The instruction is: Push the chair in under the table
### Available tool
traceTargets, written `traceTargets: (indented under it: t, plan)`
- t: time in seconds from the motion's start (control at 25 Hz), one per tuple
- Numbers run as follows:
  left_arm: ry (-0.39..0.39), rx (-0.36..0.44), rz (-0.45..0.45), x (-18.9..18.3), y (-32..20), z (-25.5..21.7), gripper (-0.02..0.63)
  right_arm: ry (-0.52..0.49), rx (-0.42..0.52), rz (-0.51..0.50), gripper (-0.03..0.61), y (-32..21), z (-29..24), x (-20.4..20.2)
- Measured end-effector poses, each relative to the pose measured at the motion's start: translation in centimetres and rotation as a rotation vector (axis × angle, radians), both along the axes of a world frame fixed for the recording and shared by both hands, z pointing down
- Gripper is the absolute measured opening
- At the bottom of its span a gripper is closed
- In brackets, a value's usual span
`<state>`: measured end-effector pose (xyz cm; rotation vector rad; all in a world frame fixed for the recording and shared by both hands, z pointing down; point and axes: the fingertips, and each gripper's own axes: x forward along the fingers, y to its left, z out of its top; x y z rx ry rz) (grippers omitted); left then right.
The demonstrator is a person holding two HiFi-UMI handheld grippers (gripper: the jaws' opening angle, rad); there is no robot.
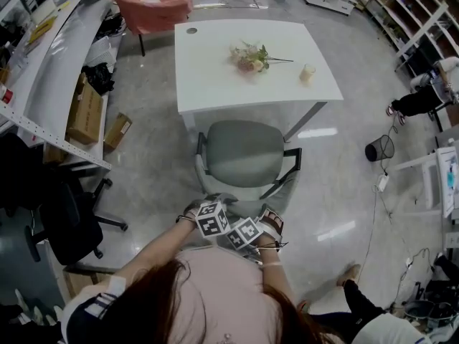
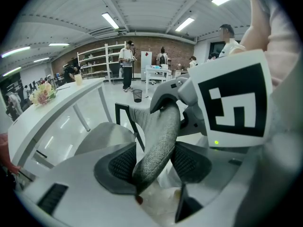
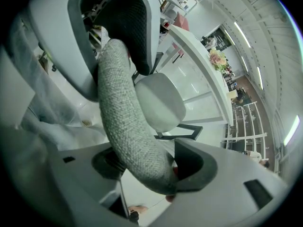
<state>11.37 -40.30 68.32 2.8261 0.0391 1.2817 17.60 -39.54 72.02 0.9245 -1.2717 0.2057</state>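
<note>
Glossy floor (image 1: 158,185) held the chair (image 1: 247,153) just short of the counter (image 1: 215,84), left claw (image 2: 152,165) and right claw (image 3: 149,164) both clamped on its backrest (image 2: 158,126): seemingly the pushing step, needing a straight shove forward.

Chair (image 1: 252,185) base hidden beneath its seat (image 1: 246,151)

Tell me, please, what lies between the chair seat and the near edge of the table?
Only a narrow strip of bare floor separates the chair from the table; nothing stands in it. The head view shows this.
</note>
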Motion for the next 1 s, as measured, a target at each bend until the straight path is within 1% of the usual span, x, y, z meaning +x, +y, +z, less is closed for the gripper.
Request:
traceTargets:
  t: [0.52,1.0]
  plan:
    - [-0.011,-0.005,-0.03,3.1,-4.3,-0.1,0.229,-0.003,0.001,-0.027,0.281,-4.5,-0.1,3.1]
    - [-0.011,0.004,-0.082,6.1,-7.5,0.2,0.229,-0.006,0.022,-0.065,0.287,-8.0,0.2,6.2]
